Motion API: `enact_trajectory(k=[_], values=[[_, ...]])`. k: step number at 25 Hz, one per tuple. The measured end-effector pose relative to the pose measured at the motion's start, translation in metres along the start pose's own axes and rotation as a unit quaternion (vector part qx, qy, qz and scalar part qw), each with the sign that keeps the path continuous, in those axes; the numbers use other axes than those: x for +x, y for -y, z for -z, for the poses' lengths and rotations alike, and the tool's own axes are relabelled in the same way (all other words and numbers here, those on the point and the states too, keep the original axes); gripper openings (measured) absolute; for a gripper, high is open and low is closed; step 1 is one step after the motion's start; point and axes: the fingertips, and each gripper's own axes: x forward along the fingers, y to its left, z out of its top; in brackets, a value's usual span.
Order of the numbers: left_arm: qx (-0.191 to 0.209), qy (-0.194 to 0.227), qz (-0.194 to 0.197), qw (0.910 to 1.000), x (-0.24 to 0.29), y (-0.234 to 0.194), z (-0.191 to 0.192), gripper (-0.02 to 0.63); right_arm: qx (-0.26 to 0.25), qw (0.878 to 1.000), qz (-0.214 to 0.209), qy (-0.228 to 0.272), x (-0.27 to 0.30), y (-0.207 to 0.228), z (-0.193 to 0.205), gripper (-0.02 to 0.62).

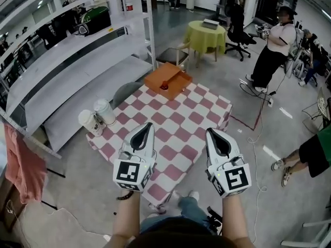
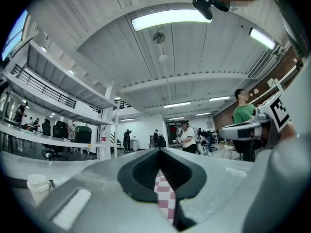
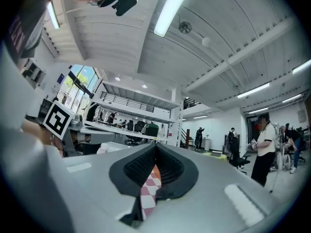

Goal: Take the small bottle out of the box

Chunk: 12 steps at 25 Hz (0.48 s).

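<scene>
Head view: small red bottle [image 1: 165, 85] sits in the flat orange box [image 1: 156, 77] at the far end of the pink-checked table [image 1: 178, 122]. Left gripper [image 1: 147, 127] and right gripper [image 1: 212, 133] hover at the near end.
Left gripper view: jaws together, empty.
Right gripper view: jaws together, empty.

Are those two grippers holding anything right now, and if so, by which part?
Nothing is held. The left gripper and the right gripper are both shut and empty.
</scene>
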Motion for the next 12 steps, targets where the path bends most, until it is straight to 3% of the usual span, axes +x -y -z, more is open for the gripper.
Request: enact_trajectory(k=[7, 12], values=[[-0.003, -0.013, -0.096, 0.9953, 0.039, -0.004, 0.003, 0.0, 0.01, 0.996, -0.084, 0.002, 0.045, 0.058, 0.012, 0.002], [0.003, -0.021, -0.139, 0.9901, 0.057, -0.005, 0.004, 0.0, 0.021, 0.992, -0.123, -0.003, 0.075, 0.086, 0.026, 0.002]])
